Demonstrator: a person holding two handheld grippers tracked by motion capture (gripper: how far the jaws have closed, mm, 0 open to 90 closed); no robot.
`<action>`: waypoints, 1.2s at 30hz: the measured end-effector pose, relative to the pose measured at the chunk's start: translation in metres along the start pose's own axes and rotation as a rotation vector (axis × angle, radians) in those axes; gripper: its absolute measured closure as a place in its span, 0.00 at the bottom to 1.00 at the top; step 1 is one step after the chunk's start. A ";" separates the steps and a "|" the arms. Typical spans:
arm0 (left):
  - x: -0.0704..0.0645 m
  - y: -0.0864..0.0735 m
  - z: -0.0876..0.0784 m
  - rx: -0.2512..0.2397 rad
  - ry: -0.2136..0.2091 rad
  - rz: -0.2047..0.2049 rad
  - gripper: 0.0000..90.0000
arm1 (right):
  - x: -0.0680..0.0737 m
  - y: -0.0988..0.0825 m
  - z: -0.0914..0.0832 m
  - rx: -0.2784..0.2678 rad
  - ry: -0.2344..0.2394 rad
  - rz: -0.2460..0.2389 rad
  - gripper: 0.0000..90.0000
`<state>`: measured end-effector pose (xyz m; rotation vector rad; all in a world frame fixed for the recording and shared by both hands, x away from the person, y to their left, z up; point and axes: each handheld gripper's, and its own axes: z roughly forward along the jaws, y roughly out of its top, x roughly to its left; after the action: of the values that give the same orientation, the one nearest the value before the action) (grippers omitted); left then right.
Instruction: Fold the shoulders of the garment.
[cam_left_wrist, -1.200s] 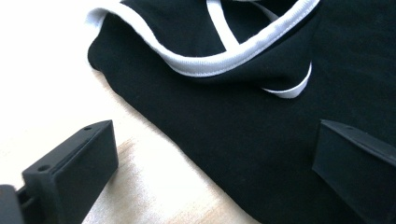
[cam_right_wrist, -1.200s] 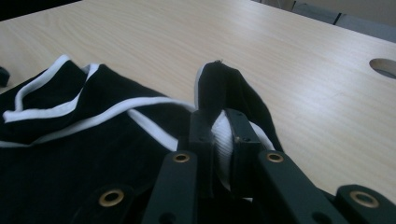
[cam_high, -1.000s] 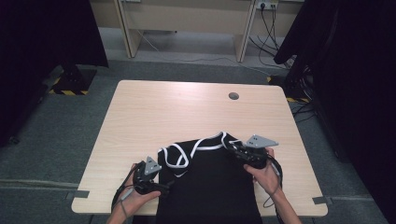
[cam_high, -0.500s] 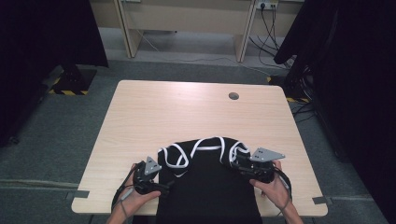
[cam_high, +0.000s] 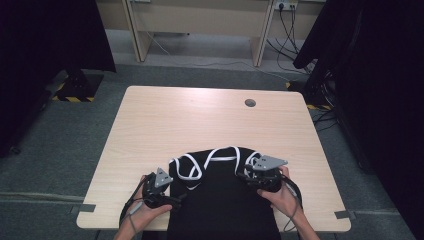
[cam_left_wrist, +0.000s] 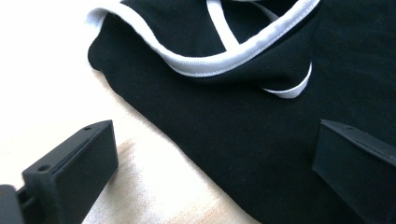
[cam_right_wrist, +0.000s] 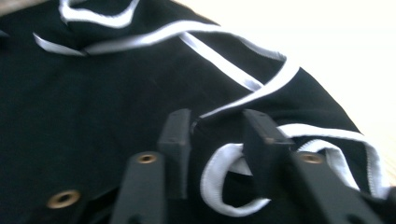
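Black fabric with white trim (cam_high: 220, 195) is lying at the table's (cam_high: 210, 120) near edge. Left gripper (cam_left_wrist: 210, 172) is gaping wide over its hem; right gripper (cam_right_wrist: 212, 140), closing slightly, is straddling a trim loop (cam_right_wrist: 224, 186) without pinching it.

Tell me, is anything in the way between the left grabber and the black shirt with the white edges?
No, nothing visible is in the way. The left gripper has its jaws spread wide right at the edge of the black shirt, one over the bare table, the other over the cloth, with a clear gap between them.
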<state>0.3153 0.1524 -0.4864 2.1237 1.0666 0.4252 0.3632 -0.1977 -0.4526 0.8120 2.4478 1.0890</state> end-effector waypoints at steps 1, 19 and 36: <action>0.000 0.000 0.000 0.000 0.000 0.001 0.00 | -0.001 0.000 0.002 0.009 -0.012 -0.007 0.75; 0.000 0.000 0.000 0.000 0.000 0.000 0.00 | -0.007 -0.033 -0.026 0.008 -0.034 0.017 0.94; 0.000 0.000 0.000 0.000 0.001 0.001 0.00 | -0.007 -0.045 -0.036 -0.011 -0.046 0.163 0.51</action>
<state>0.3153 0.1525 -0.4863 2.1246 1.0659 0.4271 0.3337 -0.2467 -0.4630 1.0362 2.3701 1.1256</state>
